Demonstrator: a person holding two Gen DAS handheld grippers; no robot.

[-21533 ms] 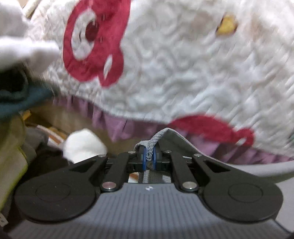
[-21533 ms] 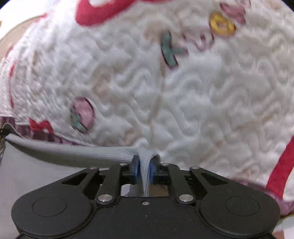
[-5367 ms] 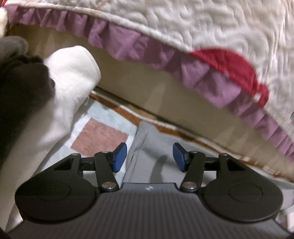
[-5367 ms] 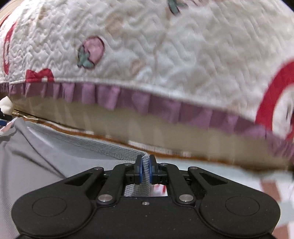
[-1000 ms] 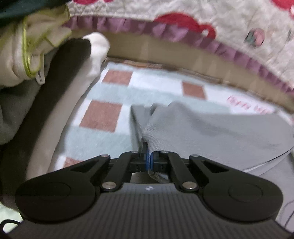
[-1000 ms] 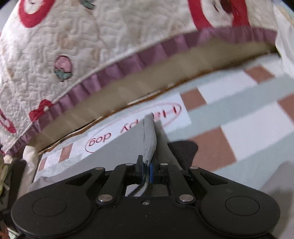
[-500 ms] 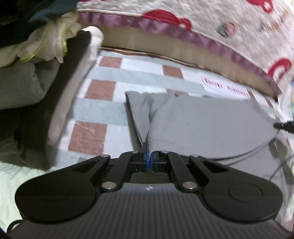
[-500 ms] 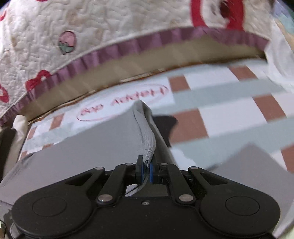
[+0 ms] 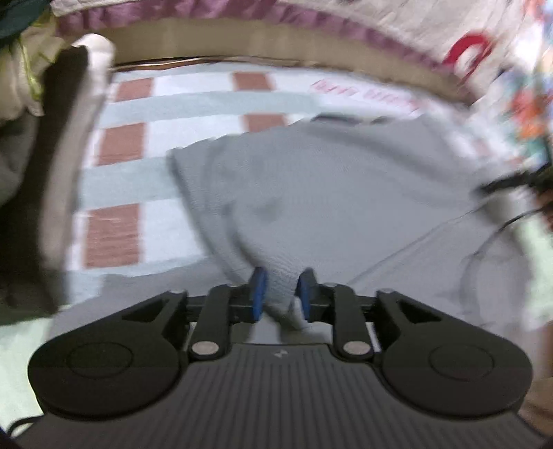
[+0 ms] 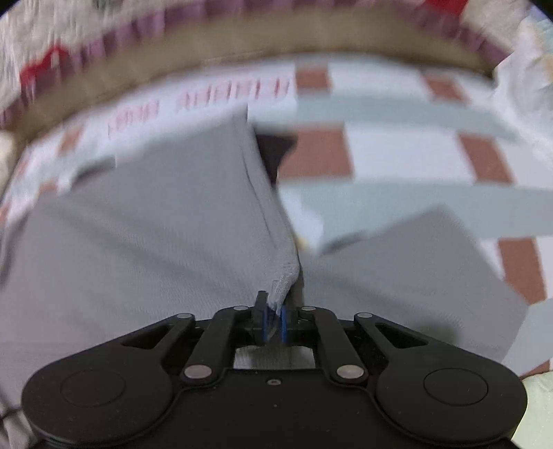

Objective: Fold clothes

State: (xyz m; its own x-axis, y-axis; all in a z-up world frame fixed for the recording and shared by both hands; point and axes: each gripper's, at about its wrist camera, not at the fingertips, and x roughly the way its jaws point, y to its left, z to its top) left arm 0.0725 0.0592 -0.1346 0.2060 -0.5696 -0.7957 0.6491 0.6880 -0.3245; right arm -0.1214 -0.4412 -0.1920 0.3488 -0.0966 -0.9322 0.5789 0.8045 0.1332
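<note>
The left gripper (image 9: 280, 290) has its blue pads (image 9: 258, 288) parted and its jaws are opening, with a ridge of the grey garment (image 9: 311, 193) standing loosely between them; the pads stand beside the cloth rather than pressing it. The right gripper (image 10: 273, 319) has its pads close together with a corner of the same grey garment (image 10: 155, 221) caught between them, and its jaws are opening slightly, so the pinch looks light. In the left wrist view the garment spreads forward and to the right of the fingers, lying in a broad folded layer over a lower layer of the same grey cloth. In the right wrist view a ribbed, stitched hem (image 10: 266, 214) runs from the pads straight ahead, and a second grey flap (image 10: 414, 262) lies just to the right of the fingers. Beneath the garment is a checked bedsheet (image 9: 166, 103) of pale blue, white and brick-red squares, with a red printed label (image 10: 235, 91) ahead of the right gripper, too blurred to read. To the left of the left gripper rises a pile of other clothes (image 9: 41, 138), dark, grey and cream, near the garment's left edge but apart from it. Beyond both grippers, across the far edge of the sheet, hangs a white quilt (image 9: 380, 20) with red motifs and a purple frill. At the right edge of the left wrist view a dark cable (image 9: 501, 224) trails over the grey cloth. Both views are smeared by motion.
</note>
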